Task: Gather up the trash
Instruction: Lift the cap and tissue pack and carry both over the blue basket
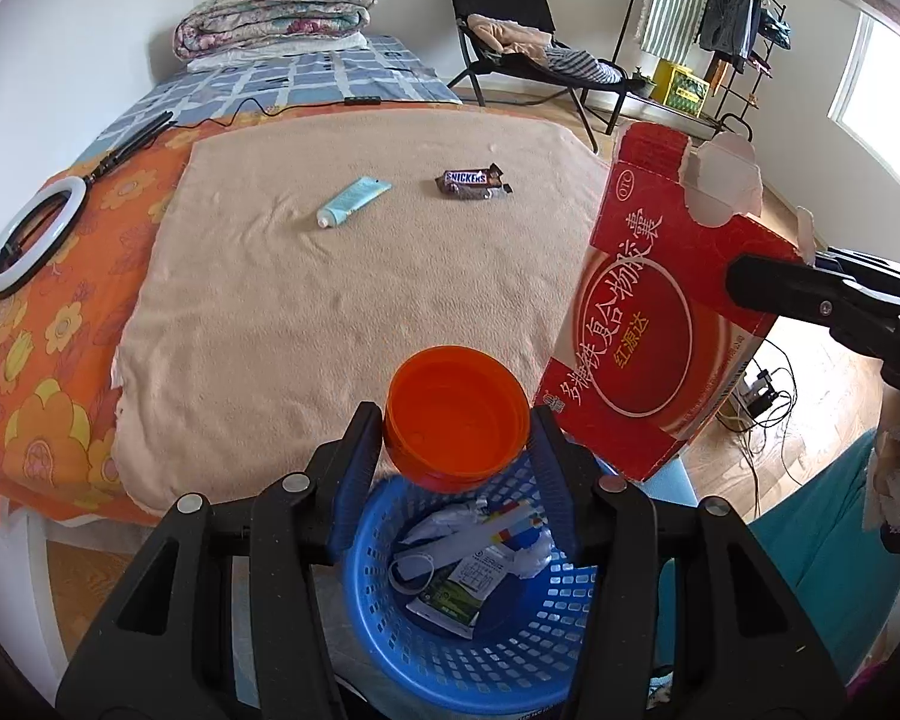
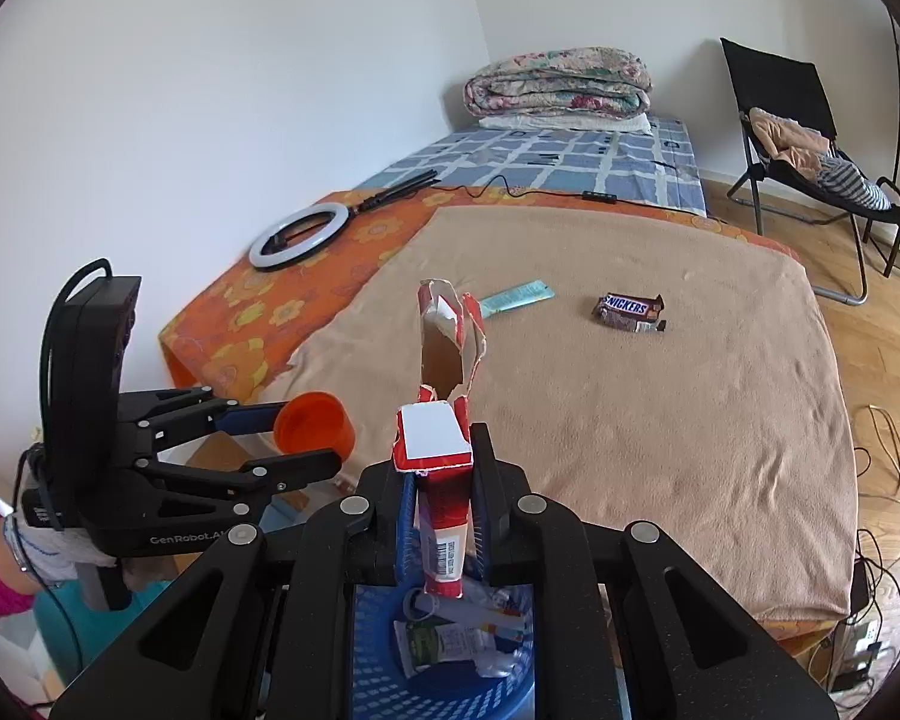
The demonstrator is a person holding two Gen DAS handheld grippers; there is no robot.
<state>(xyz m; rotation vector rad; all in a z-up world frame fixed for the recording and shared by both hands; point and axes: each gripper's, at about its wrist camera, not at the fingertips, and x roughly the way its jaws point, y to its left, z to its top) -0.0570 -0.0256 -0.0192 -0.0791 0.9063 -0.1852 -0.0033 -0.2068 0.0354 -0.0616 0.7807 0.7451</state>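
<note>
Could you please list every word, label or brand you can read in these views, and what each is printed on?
"SNICKERS": candy wrapper on the beige blanket.
"OTC" and "红源达": red box in the right gripper.
"GenRobot.AI", last letters cut off: left gripper body.
Basket trash labels, box barcode: too small.

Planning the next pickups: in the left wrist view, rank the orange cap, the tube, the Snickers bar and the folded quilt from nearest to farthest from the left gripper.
1. orange cap: clamped in the left gripper, over the blue basket.
2. tube: mid-blanket, slightly left.
3. Snickers bar: mid-blanket, slightly right; too close to the tube to rank firmly.
4. folded quilt: far end of the bed.
</note>
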